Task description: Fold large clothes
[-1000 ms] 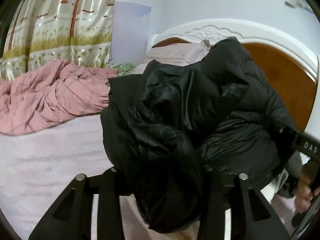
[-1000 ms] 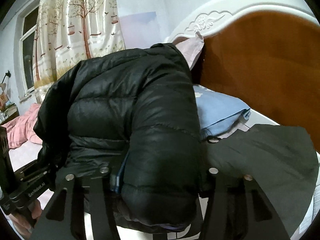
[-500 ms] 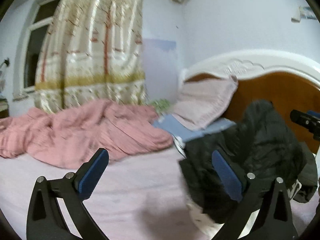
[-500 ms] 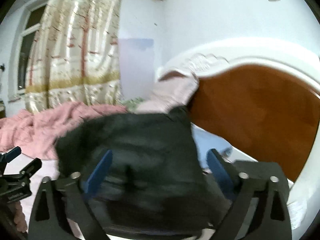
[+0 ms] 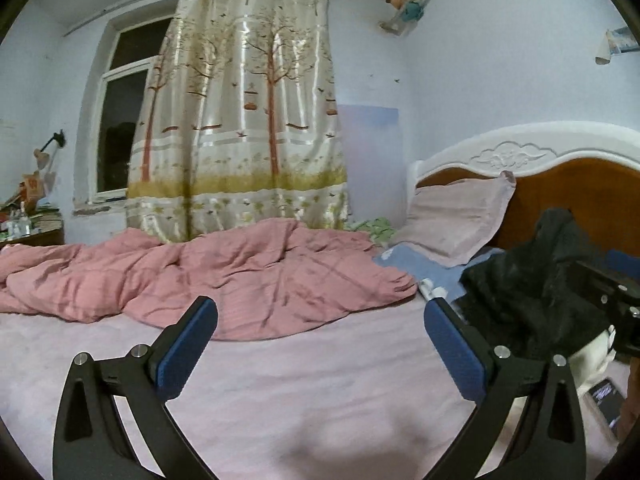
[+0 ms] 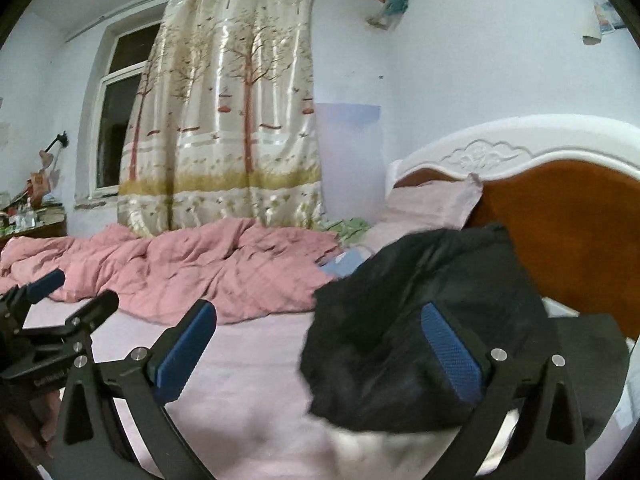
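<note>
Black puffer jacket lies bunched on the bed, at the headboard end, near the right-hand edge as both cams see it. It sits on the pale pink sheet, w/ a blue pillow just behind it and a pink pillow propped vs. the wood-and-white headboard beyond. A flat dark cloth lies on the bed's right edge, next to the jacket; can't tell if it's part of the jacket.

L gripper: jaws spread wide, blue pads bare, nothing btwn them but sheet. Jacket is off to its right, apart from the pads. R gripper: jaws also spread wide, nothing clamped. Its right pad overlaps the jacket in the pic, but the cloth looks to lie behind it, not pinched. L gripper's also visible at the left edge of the R cam view, fingers apart.

Crumpled pink quilt covers the far side of the bed, below the tree-print curtain and window. Greenish cloth peeks out at the far headboard corner. A phone lies screen-up near the bed's right edge, by a person's hand at the frame rim. No bins, boxes or baskets in either view; cluttered desk at far left, contents too small to make out.
</note>
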Tool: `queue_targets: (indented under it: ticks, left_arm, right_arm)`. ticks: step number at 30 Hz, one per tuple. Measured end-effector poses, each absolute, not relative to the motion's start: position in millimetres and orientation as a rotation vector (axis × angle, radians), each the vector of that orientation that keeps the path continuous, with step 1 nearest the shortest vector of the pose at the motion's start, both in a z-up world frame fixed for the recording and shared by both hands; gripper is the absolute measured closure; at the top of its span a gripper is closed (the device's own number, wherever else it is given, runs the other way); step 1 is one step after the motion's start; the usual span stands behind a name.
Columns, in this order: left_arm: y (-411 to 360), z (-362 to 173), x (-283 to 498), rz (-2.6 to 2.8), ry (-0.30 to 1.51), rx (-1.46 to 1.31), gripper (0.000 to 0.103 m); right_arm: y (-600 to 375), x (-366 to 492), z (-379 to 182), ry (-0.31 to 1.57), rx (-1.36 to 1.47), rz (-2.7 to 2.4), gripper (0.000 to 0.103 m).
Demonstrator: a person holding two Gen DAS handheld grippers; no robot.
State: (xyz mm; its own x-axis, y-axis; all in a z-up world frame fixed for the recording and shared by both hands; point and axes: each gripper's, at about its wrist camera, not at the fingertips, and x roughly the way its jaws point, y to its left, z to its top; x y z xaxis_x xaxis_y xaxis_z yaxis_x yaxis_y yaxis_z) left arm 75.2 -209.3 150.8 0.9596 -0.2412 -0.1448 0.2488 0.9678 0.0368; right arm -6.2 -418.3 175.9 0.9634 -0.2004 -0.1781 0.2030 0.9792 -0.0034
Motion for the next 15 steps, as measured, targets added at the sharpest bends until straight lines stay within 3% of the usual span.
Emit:
queue_targets:
  ticks: [5,15]
  left_arm:
    - [-184,112,71,-0.197,0.177,0.044,0.000]
    - [-181,47,66,-0.183,0.166,0.098,0.000]
  right_arm:
    - [-402,-6,140,0.270,0.131,-0.081,0.000]
    - [-373,4,60,0.312,-0.019,-0.175,0.000]
